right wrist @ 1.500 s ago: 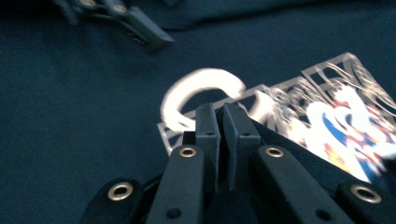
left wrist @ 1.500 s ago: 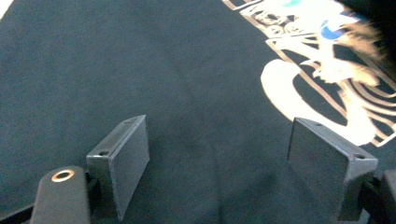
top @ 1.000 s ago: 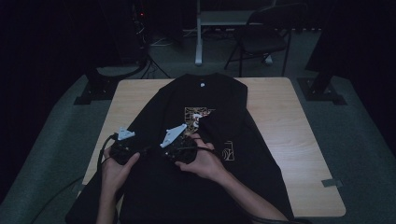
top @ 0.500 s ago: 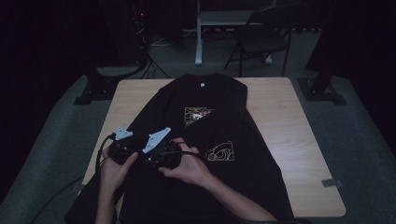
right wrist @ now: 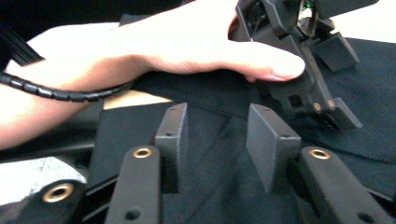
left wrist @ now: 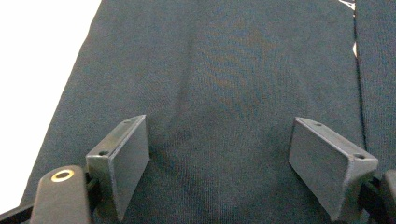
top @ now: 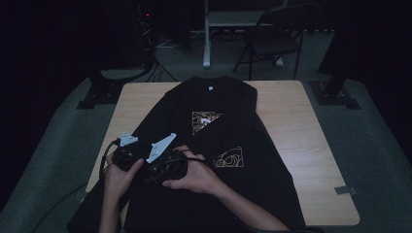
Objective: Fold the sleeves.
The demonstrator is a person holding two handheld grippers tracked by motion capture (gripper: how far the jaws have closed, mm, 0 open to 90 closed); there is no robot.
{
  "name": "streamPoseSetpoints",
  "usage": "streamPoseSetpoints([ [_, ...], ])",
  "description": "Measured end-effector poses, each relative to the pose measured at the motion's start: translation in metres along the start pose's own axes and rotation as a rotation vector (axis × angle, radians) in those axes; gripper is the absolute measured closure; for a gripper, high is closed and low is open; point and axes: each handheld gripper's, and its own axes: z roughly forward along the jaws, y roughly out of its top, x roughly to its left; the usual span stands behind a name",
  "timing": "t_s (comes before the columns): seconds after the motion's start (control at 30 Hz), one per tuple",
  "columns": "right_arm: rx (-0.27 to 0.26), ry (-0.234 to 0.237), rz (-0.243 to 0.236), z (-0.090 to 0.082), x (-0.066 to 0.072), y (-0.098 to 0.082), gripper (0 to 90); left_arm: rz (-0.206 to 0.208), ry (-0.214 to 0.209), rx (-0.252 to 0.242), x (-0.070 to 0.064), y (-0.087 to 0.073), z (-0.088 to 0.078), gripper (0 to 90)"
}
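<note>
- Lying spread over most of one wooden table (top: 311,145) is one black T-shirt (top: 228,179), collar at the far edge, hem hanging off the near edge.
- Two gold prints show on the T-shirt in the high view: a square one (top: 204,121) at the chest and a rounder one (top: 228,159) lower down, where the cloth is folded over on itself.
- Two grippers sit close together over the shirt's left part, near the table's near-left corner, each in one hand of the person.
- The left gripper (left wrist: 219,168) has its two jaws standing wide apart; flat dark cloth lies under and between them, and the pads press on nothing.
- In the high view the left gripper (top: 125,154) sits at the shirt's left edge, with one grey three-cornered plate on top.
- The right gripper (right wrist: 217,144) has its two jaws partly apart, about half way; they have just been opening. Black cloth lies beneath the gap, and no fold is pinched between the pads.
- In the high view the right gripper (top: 163,162) lies just beside the left one, with its own grey plate, so two plates in all.
- The right gripper view looks across at the person's left hand (right wrist: 187,46) and the gripper it holds, resting on a raised fold of the shirt.
- One black cable (right wrist: 60,91) runs under that wrist.
- Beyond the table stand one folding chair (top: 274,41) and one pale post (top: 207,34) on the dim floor.
</note>
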Motion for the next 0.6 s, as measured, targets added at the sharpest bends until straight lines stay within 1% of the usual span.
streamPoseSetpoints([
  [0.03, -0.003, -0.015, -0.005, -0.001, -0.001, -0.001, 52.5, 0.000, 0.001, -0.001, 0.000, 0.000, 0.000, 21.8],
  [0.1, 0.003, -0.030, -0.012, -0.003, -0.002, -0.002, 49.5, 0.001, 0.006, -0.001, -0.001, 0.000, 0.000, 21.8],
  [0.13, 0.003, -0.036, -0.013, -0.004, -0.003, -0.003, 45.7, 0.000, 0.009, -0.001, -0.001, 0.000, 0.000, 21.8],
  [0.27, 0.004, -0.069, -0.025, -0.011, -0.006, -0.010, 38.5, -0.003, 0.010, -0.002, -0.001, 0.000, 0.000, 21.8],
  [0.33, 0.007, -0.078, -0.027, -0.013, -0.008, -0.012, 37.2, -0.001, 0.011, -0.001, -0.002, 0.000, 0.000, 21.8],
  [0.37, 0.009, -0.117, -0.023, -0.018, -0.014, -0.019, 32.1, 0.000, 0.012, -0.001, -0.002, 0.000, 0.000, 21.8],
  [0.43, 0.009, -0.125, -0.017, -0.020, -0.017, -0.022, 31.0, 0.000, 0.012, -0.001, -0.002, 0.000, 0.000, 21.8],
  [0.47, 0.010, -0.147, -0.008, -0.024, -0.022, -0.029, 28.0, 0.001, 0.013, 0.000, -0.002, 0.000, 0.000, 21.8],
  [0.6, 0.020, -0.195, 0.004, -0.033, -0.031, -0.043, 24.3, -0.001, 0.015, 0.002, -0.002, 0.000, 0.000, 21.8],
])
